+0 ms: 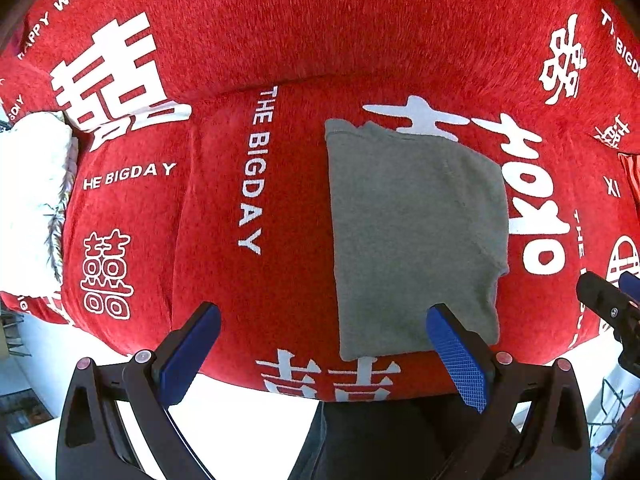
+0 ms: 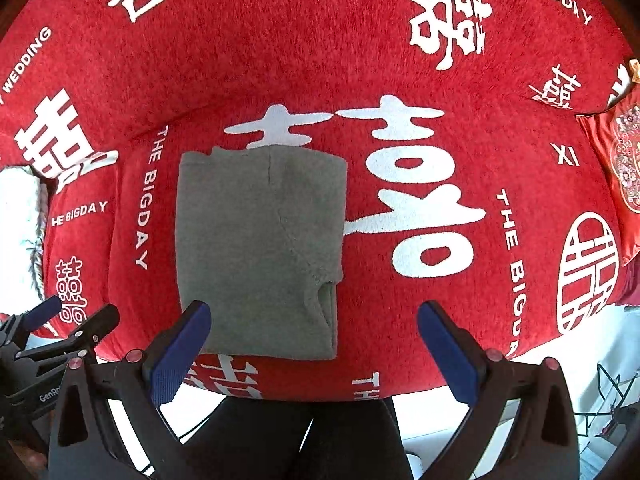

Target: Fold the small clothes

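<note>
A small grey garment (image 1: 416, 236) lies folded into a neat rectangle on the red sofa seat (image 1: 280, 220); it also shows in the right wrist view (image 2: 260, 252). My left gripper (image 1: 324, 344) is open and empty, held above the seat's front edge with its right finger (image 1: 456, 352) over the garment's near edge. My right gripper (image 2: 314, 340) is open and empty, its left finger (image 2: 180, 352) over the garment's near left corner. Each gripper shows at the edge of the other's view.
The sofa cover is red with white characters and "THE BIGDAY" lettering. A white fluffy cushion (image 1: 32, 200) lies at the left end. An embroidered red cushion (image 2: 616, 168) lies at the right end. A person's dark trousers (image 2: 300, 436) and white floor are below.
</note>
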The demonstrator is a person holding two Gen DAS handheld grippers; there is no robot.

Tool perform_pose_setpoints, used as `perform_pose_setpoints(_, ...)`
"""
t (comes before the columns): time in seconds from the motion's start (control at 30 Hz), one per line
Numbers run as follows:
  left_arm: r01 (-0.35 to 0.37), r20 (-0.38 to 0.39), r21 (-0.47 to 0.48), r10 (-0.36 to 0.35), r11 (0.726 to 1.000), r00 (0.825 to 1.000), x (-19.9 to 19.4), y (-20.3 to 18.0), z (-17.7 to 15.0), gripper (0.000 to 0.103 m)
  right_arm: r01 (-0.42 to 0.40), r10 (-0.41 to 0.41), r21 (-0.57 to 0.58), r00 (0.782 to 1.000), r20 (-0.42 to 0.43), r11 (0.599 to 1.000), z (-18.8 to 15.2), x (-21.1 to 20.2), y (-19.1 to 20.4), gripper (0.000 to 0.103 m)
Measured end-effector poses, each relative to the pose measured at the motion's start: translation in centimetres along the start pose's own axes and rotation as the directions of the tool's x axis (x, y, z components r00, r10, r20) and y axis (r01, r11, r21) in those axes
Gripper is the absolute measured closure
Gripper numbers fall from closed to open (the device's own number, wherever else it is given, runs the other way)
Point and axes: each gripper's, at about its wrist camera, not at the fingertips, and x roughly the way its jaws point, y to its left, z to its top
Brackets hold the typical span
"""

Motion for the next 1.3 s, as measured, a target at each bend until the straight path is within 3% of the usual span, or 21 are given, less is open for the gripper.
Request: perform_pose_setpoints(1.3,0.000,0.019,-0.007,0.000,1.000,1.000,-1.2,0.6,0.7,0.000,0.012,-0.012,-0.015,1.000,-0.003,1.000,0.6,-0.7,0.8,0.000)
